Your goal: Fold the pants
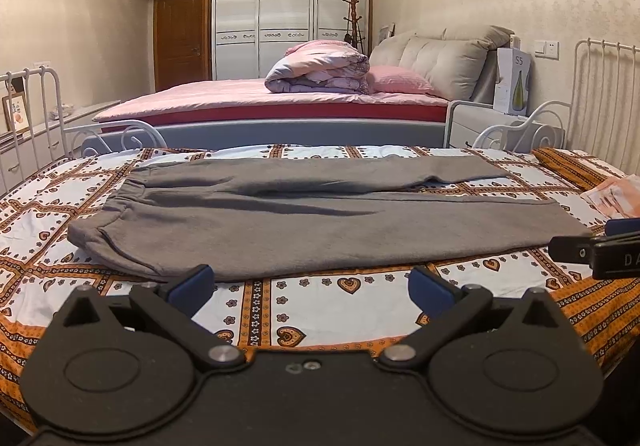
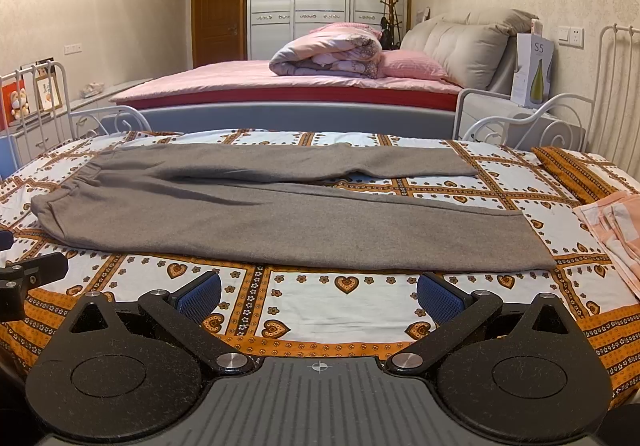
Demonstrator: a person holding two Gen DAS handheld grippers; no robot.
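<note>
A: Status on fold pants?

B: Not started, by the look of it. Grey pants [image 2: 256, 206] spread flat and full length on the patterned bedspread [image 2: 320, 290], waistband at the left end, hems at the right. Legs split in a narrow V, far leg a bit shorter in view than the near one. No fold line anywhere.

A: Grippers?

B: Left gripper [image 1: 312, 286] hovering just short of the pants' near edge, toward the waistband end, jaws spread wide, nothing between the blue pads. Right gripper [image 2: 320, 298] same story: just short of the near edge, toward the hem end, jaws spread, empty. Neither touching the fabric.

A: Anything close to the pants?

B: Pink checked cloth [image 2: 612, 230] just past the hem end, apart from the pants. Pink bed [image 2: 280, 86] well beyond the far leg, out of play.

A: Remaining work?

B: All of it, most likely. Near leg over far leg first, or the reverse, then hem end toward waistband, perhaps twice. Slight rumpling around the crotch; hard to tell through the fisheye whether real creases or just shading. Worth smoothing before the first fold.

A: Risk?

B: Thick knit, probably heavy enough to sag if pinched at one point only. Both ends lifted together, best bet.
</note>
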